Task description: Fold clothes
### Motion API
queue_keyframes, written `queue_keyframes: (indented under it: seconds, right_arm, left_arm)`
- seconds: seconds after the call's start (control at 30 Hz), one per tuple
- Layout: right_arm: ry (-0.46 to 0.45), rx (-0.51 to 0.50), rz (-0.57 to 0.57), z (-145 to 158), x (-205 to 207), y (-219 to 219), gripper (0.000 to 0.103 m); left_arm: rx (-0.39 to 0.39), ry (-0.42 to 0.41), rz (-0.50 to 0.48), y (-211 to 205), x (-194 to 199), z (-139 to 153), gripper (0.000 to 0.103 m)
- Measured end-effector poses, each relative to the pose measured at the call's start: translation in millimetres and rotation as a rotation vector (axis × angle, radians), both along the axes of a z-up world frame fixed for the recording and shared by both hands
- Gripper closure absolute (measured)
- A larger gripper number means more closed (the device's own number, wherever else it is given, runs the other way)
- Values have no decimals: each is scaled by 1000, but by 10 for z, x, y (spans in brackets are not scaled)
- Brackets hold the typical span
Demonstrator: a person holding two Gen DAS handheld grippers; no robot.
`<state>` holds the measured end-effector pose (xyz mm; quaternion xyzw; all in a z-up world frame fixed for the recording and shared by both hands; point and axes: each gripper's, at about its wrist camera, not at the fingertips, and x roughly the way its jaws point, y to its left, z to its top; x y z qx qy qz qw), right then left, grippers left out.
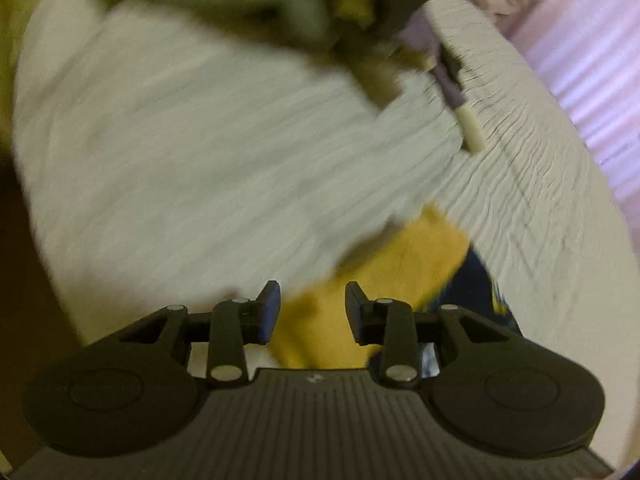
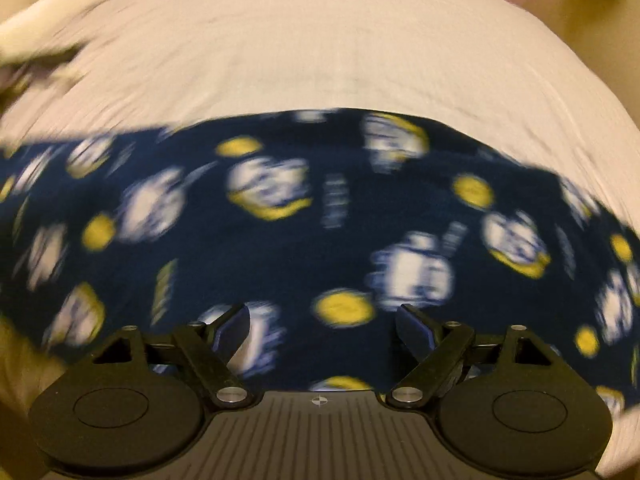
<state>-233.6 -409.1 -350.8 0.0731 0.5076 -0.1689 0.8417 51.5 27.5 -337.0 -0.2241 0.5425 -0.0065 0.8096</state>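
A navy garment (image 2: 344,216) printed with white and yellow figures lies spread across a white bedspread (image 2: 320,40). My right gripper (image 2: 322,320) hovers just above its near part, jaws wide open with nothing between them. In the blurred left wrist view, a yellow cloth (image 1: 400,264) lies on the bedspread (image 1: 180,160), and a sliver of the navy garment (image 1: 476,284) shows beside it. My left gripper (image 1: 312,304) hangs over the yellow cloth with its jaws partly apart. The cloth shows through the gap and the pads do not press on it.
A blurred heap of clothes (image 1: 280,8), dark, white and yellow, sits at the far side of the bed, with a pale strip (image 1: 472,128) trailing from it. Pale clothing (image 2: 36,32) lies at the far left. A pink striped surface (image 1: 580,80) rises beyond the bed's right edge.
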Motion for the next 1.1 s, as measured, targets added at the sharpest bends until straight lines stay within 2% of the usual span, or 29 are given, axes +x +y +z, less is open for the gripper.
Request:
queue_keyframes:
  seconds: [0.07, 0.2, 0.27, 0.3, 0.37, 0.47, 0.53, 0.6, 0.67, 0.73, 0.77, 0.8, 0.83, 0.87, 0.9, 0.97, 1.1]
  right_arm:
    - [11, -19, 68, -48, 6, 176, 19]
    - [7, -10, 86, -65, 29, 249, 19]
    - [1, -10, 86, -55, 30, 243, 19]
    - [3, -13, 83, -52, 16, 225, 19]
    - [10, -18, 76, -49, -14, 187, 19]
    - [14, -28, 58, -33, -113, 166, 20]
    - [15, -26, 43, -33, -177, 158, 19]
    - [17, -18, 25, -43, -246, 156, 20]
    - [17, -9, 3, -54, -305, 147, 19]
    - [8, -6, -30, -18, -374, 126, 19]
    - [-3, -8, -49, 21, -414, 105, 20]
    - [-16, -11, -67, 62, -454, 82, 20]
    - [-28, -17, -85, 101, -496, 54, 20]
    - [-40, -24, -109, 129, -537, 13, 19]
    - [-52, -31, -134, 156, -578, -29, 19]
    - [-73, -42, -182, 191, -655, -115, 19]
    - [-116, -46, -247, 176, -780, -289, 20]
  left_arm:
    - [-71, 32, 45, 36, -149, -127, 73]
    - [-166, 43, 95, -2, -228, -342, 76]
    - [-178, 13, 91, -40, -226, -364, 95]
    - [-178, -4, 79, -49, -215, -354, 100]
    - [-162, -62, 56, -29, -265, -251, 101]
    - [-93, -177, -8, -9, -387, -6, 101]
    - [-25, -147, -67, -23, -391, -58, 100]
    - [58, -83, -112, -86, -327, -267, 98]
    - [160, -66, -152, -224, -266, -364, 96]
    - [260, -89, -218, -330, -258, -314, 84]
    - [312, -110, -256, -371, -272, -250, 82]
    - [376, -135, -236, -397, -308, -157, 82]
    - [434, -160, -216, -422, -345, -63, 87]
    - [459, -183, -203, -445, -391, 34, 87]
    - [445, -204, -205, -476, -441, 130, 87]
    - [362, -214, -293, -643, -558, 225, 88]
    - [174, -224, -596, -1257, -973, 169, 88]
